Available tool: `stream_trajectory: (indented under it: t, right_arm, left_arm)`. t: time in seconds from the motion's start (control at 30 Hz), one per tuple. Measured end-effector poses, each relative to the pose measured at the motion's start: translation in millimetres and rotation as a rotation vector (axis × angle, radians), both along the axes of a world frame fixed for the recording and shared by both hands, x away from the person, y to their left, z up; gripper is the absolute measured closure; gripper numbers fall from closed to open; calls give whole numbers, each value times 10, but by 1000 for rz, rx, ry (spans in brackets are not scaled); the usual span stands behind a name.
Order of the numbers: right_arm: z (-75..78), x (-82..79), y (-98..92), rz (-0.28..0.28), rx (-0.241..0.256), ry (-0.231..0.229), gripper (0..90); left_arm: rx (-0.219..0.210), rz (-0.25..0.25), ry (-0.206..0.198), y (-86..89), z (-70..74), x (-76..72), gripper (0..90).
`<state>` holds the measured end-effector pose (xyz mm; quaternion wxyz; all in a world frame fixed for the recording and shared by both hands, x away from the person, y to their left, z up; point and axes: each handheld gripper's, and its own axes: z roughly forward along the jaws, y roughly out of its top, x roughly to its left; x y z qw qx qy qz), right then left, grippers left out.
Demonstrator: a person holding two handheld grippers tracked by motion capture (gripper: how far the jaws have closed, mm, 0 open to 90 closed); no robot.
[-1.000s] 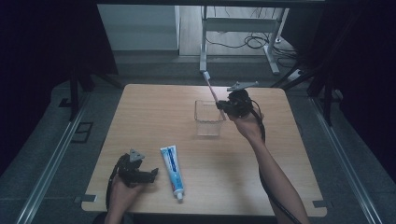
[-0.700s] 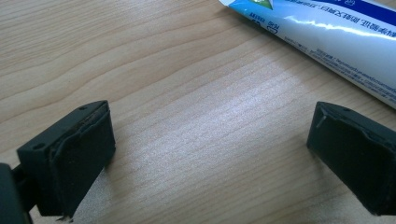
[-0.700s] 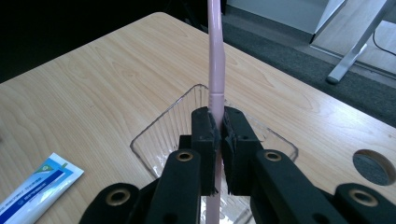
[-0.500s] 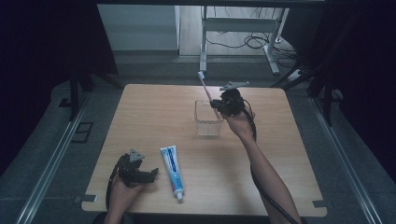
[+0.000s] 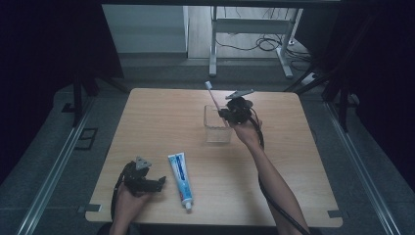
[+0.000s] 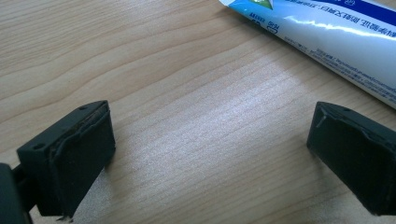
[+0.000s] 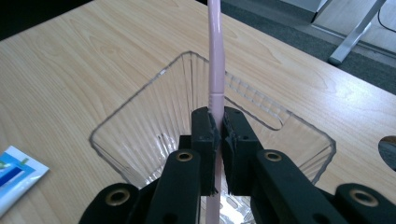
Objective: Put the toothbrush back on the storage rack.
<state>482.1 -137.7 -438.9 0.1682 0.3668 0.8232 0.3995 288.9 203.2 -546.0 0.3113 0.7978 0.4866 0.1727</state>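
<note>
My right gripper point(image 5: 229, 115) point(image 7: 219, 123) is shut on a pink toothbrush point(image 5: 214, 98) point(image 7: 215, 60), held over a clear ribbed plastic cup point(image 5: 217, 126) point(image 7: 154, 126). The brush stands nearly upright, head up, and its lower end reaches down into the cup. A blue and white toothpaste tube point(image 5: 179, 177) point(image 6: 327, 32) lies flat near the table's front, cap toward the front edge. My left gripper point(image 5: 155, 184) point(image 6: 210, 154) rests low just left of the tube, open, with bare wood between its jaws.
The wooden table point(image 5: 147, 117) stands on grey floor. A white desk frame point(image 5: 244, 29) and loose cables point(image 5: 271, 44) lie beyond the far edge. Dark curtains hang at both sides.
The right gripper has moved left and lower with the toothbrush, bringing it upright over the cup. The left gripper and the tube have stayed put.
</note>
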Motion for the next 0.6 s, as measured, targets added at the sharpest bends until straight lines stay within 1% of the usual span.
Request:
stream_trajectory:
  t: [0.2, 0.47, 0.6]
  right_arm:
    - [-76, 27, 9, 0, -16, 11, 833]
    - [-138, 34, 63, 8, -35, 26, 833]
    - [-163, 44, 83, 10, -53, 39, 832]
  left_arm:
    - [1, 1, 0, 0, 0, 0, 7]
    - [1, 1, 1, 0, 1, -1, 7]
    - [1, 1, 1, 0, 0, -1, 7]
